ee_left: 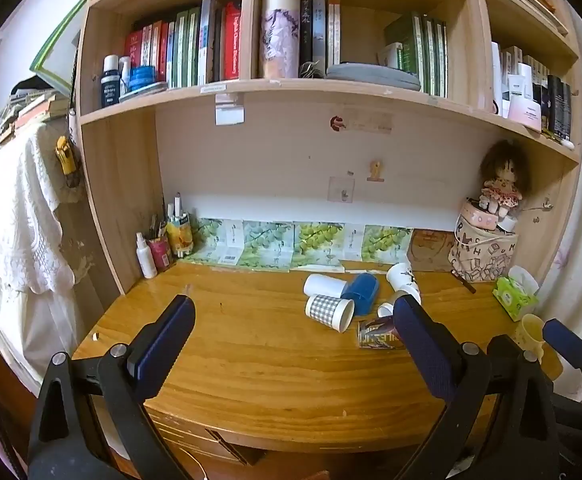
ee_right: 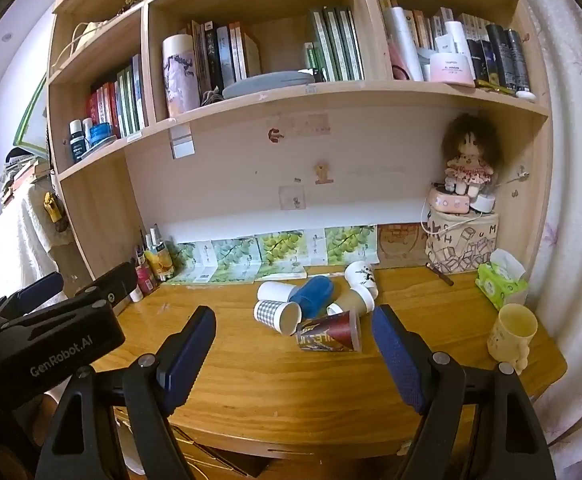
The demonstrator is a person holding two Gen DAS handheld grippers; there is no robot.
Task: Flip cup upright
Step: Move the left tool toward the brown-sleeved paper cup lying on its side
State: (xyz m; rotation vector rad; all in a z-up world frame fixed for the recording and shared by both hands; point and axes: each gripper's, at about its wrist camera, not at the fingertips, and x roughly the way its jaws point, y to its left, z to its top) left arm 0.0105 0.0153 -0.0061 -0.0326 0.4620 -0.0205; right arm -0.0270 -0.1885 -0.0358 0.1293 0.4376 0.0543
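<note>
Several cups lie on their sides in a cluster on the wooden desk (ee_left: pixel 251 360): a grey checked paper cup (ee_left: pixel 329 312) (ee_right: pixel 277 314), a plain white cup (ee_left: pixel 325 285) (ee_right: pixel 275 291), a blue cup (ee_left: pixel 361 292) (ee_right: pixel 313 295), a white cup with a dark print (ee_left: pixel 403 280) (ee_right: pixel 362 276), a brown-and-white cup (ee_right: pixel 355 300) and a dark red printed cup (ee_right: pixel 329 330) (ee_left: pixel 377 334). A yellow cup (ee_right: pixel 511 330) (ee_left: pixel 531 334) stands upright at the desk's right edge. My left gripper (ee_left: pixel 293 320) is open and empty, short of the cluster. My right gripper (ee_right: pixel 293 328) is open and empty, with the red cup between its fingers farther ahead.
A green tissue pack (ee_right: pixel 501 282), a lettered fabric bag (ee_right: pixel 463 242) with a doll (ee_right: pixel 469 164) on top stand back right. Bottles and pens (ee_left: pixel 163 240) stand back left. Bookshelves hang above the desk. The left gripper's body (ee_right: pixel 51 340) shows at the left of the right wrist view.
</note>
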